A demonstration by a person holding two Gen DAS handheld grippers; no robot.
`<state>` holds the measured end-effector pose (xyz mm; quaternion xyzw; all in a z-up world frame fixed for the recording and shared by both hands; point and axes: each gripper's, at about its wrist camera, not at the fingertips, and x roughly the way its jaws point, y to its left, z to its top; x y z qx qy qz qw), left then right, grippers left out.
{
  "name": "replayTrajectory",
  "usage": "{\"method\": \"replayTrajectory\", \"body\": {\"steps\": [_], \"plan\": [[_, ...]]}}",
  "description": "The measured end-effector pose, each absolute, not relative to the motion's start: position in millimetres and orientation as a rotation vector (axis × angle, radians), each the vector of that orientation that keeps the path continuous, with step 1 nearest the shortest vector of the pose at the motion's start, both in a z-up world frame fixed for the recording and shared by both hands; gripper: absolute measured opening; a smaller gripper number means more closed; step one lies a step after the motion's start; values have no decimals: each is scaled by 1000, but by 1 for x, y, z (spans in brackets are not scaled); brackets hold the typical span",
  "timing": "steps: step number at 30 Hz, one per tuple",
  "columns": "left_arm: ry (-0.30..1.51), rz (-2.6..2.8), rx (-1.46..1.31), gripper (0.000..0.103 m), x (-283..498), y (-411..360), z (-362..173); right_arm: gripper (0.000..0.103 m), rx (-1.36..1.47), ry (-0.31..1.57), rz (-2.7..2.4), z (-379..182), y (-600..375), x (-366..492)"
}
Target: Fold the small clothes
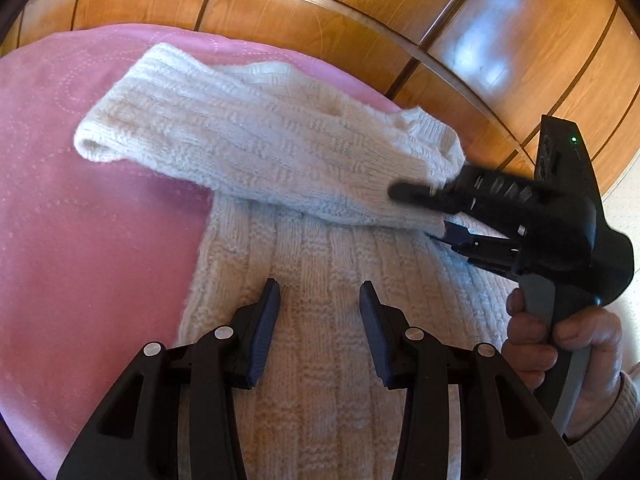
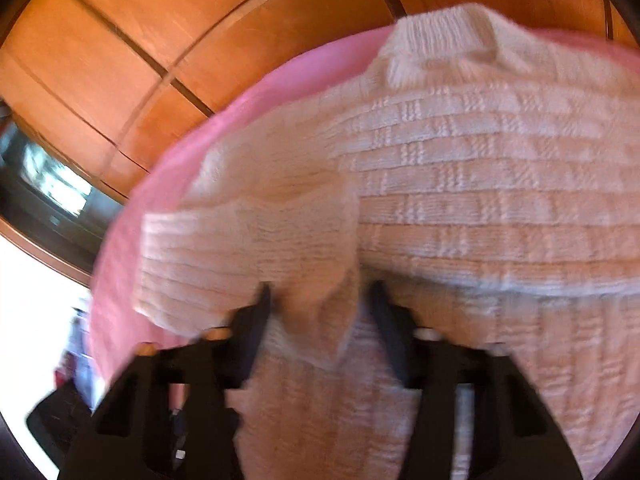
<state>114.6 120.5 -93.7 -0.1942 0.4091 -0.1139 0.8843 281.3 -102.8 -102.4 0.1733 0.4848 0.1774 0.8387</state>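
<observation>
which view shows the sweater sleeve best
The left wrist view: the sleeve lies sharp and whole across the sweater, its cuff end between the right gripper's jaws. The right wrist view shows only the blurred cuff end near the jaws.

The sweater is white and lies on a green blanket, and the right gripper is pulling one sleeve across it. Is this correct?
Only the colour is wrong: the blanket is pink, not green, as the left wrist view shows. The rest holds: the white sweater lies on it, and the right gripper has one sleeve across it.
</observation>
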Motion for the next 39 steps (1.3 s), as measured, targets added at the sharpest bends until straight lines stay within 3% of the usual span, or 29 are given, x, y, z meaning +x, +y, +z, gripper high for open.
{"method": "replayTrajectory", "body": {"steps": [2,4,11,14,17,23,28,30,31,32,33,39], "plan": [[848,-238,-406,41,114,120,-94,9,360,1031,380,-103,-104,281],[845,-238,-402,41,113,120,-94,5,369,1014,386,-93,-109,278],[896,-242,-411,41,118,121,-88,5,286,731,431,18,-141,258],[909,-257,-458,41,121,127,-89,5,264,672,322,36,-182,259],[908,-258,-481,41,121,130,-90,5,292,689,191,24,-233,264],[913,-262,-460,41,122,130,-90,5,431,827,-79,-50,-332,270],[942,-244,-443,41,125,130,-87,5,422,892,-147,-90,-346,266],[953,-219,-433,41,125,129,-78,9,433,881,-129,-90,-348,265],[944,-212,-426,41,125,129,-72,19,442,868,-109,-87,-347,262],[929,-210,-421,41,125,129,-66,50,452,847,-92,-82,-347,258],[902,-217,-417,41,126,128,-56,56,450,828,-96,-78,-346,253],[799,-238,-319,41,168,104,-20,59,363,758,0,-49,-308,242]]}}
